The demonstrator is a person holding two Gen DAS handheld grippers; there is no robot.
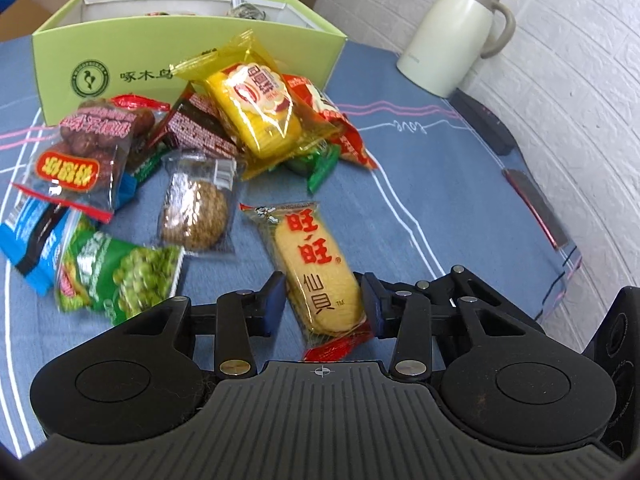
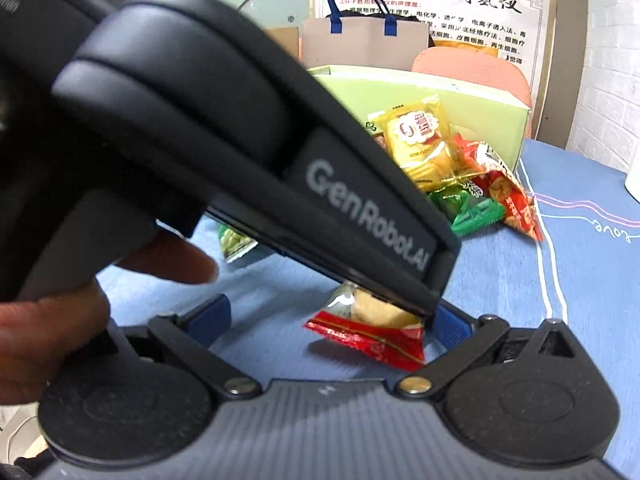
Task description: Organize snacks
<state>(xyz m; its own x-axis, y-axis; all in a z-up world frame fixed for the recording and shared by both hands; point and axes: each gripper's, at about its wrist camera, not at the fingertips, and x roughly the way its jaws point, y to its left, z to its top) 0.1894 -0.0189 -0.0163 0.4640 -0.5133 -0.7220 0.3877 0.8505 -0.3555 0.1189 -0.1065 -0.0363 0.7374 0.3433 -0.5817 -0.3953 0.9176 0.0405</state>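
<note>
The left gripper (image 1: pixel 324 300) has its blue-padded jaws closed in on the lower half of a long clear-wrapped rice cracker packet with red characters (image 1: pixel 316 276), pads against both its sides. The packet lies on the blue-clothed desk (image 1: pixel 440 208), its red end seal pointing toward the camera. The right gripper (image 2: pixel 332 316) stands wide, holding nothing, the packet's red end (image 2: pixel 372 338) between its jaws. Beyond lie heaped snack packets (image 1: pixel 256 116) before a light green cardboard box (image 1: pixel 176 60).

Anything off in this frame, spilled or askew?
Snack packets lie in a loose pile on the tablecloth outside the green box, overlapping at odd angles. No torn wrappers or spilled contents visible.
</note>
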